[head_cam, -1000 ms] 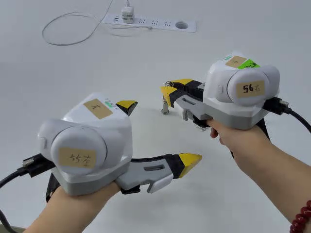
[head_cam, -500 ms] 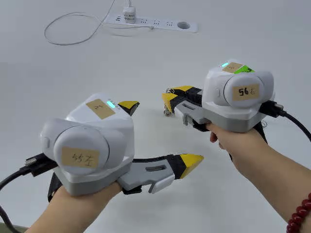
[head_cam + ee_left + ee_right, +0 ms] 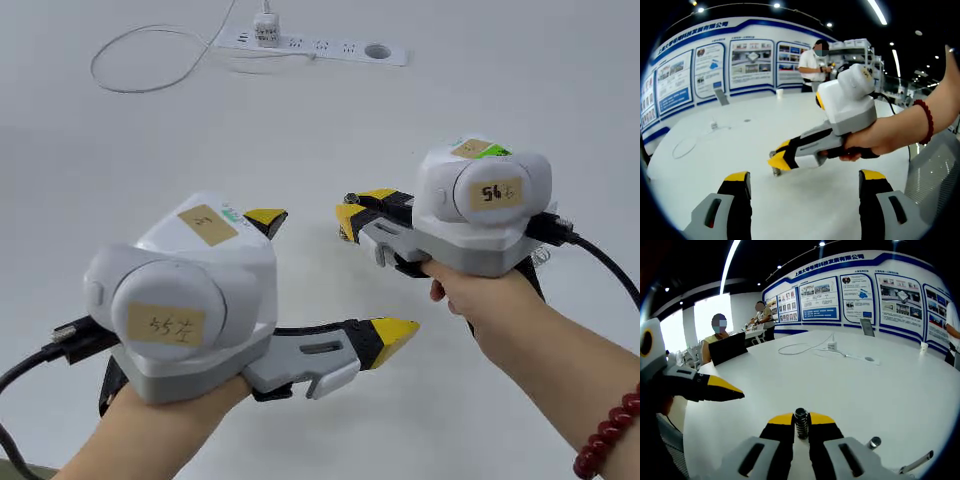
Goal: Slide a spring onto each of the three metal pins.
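My right gripper (image 3: 800,421) is shut on a small dark coil spring (image 3: 800,423), which stands upright between its yellow tips. In the head view the right gripper (image 3: 350,212) is held low over the white table, right of centre. From the left gripper view a short metal pin (image 3: 775,171) stands on the table just under the right gripper's tip (image 3: 779,160). Another pin head (image 3: 873,442) shows at the lower right of the right gripper view. My left gripper (image 3: 330,275) is open and holds nothing, nearer to me and to the left (image 3: 805,176).
A white power strip (image 3: 312,45) with a looped cable (image 3: 140,60) lies at the far edge of the white table (image 3: 150,160). A thin metal rod (image 3: 916,462) lies at the lower right. People stand and sit beyond the table.
My right gripper has come down with the spring towards the table, and its tip now covers the upright pin that showed below it. The left gripper has stayed put.
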Tool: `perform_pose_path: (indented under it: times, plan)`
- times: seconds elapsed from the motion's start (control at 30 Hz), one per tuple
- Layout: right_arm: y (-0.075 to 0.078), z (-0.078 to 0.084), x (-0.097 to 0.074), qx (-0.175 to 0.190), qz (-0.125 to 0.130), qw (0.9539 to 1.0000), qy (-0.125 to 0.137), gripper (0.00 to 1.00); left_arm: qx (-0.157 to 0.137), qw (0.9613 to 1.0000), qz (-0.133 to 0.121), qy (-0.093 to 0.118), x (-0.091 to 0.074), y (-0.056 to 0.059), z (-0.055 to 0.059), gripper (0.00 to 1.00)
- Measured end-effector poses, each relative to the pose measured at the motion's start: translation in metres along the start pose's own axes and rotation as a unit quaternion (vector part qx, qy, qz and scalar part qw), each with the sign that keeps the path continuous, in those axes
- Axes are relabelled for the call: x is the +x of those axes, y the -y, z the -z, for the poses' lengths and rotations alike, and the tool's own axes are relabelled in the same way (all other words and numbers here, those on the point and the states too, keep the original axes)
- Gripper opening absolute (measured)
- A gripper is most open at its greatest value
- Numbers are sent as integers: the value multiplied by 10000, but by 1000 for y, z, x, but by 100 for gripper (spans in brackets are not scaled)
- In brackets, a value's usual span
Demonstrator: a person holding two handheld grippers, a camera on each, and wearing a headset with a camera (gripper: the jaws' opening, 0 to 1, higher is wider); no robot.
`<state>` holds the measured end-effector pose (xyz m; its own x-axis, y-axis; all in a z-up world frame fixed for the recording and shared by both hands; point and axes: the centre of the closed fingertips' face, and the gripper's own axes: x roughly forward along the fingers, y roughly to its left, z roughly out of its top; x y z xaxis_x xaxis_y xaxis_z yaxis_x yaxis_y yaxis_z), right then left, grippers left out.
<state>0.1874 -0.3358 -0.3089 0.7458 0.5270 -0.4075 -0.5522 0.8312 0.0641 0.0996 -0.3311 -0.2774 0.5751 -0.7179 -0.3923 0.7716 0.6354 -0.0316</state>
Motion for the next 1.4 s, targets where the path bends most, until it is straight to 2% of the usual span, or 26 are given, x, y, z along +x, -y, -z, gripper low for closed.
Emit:
perform_pose_path:
  times: [0.4,0.63,0.83,1.4]
  plan:
    - [-1,0,0,107,-13,9999,-38,12,17,10000,32,-2,0,2,0,91]
    - [-7,-5,-6,165,-131,9998,8,18,22,10000,29,20,0,2,-2,91]
    - [-11,-17,-16,245,-217,9994,147,22,37,10000,37,29,0,3,-2,92]
    - [-5,-26,-46,202,-137,9996,144,26,37,9999,41,102,-1,4,-6,94]
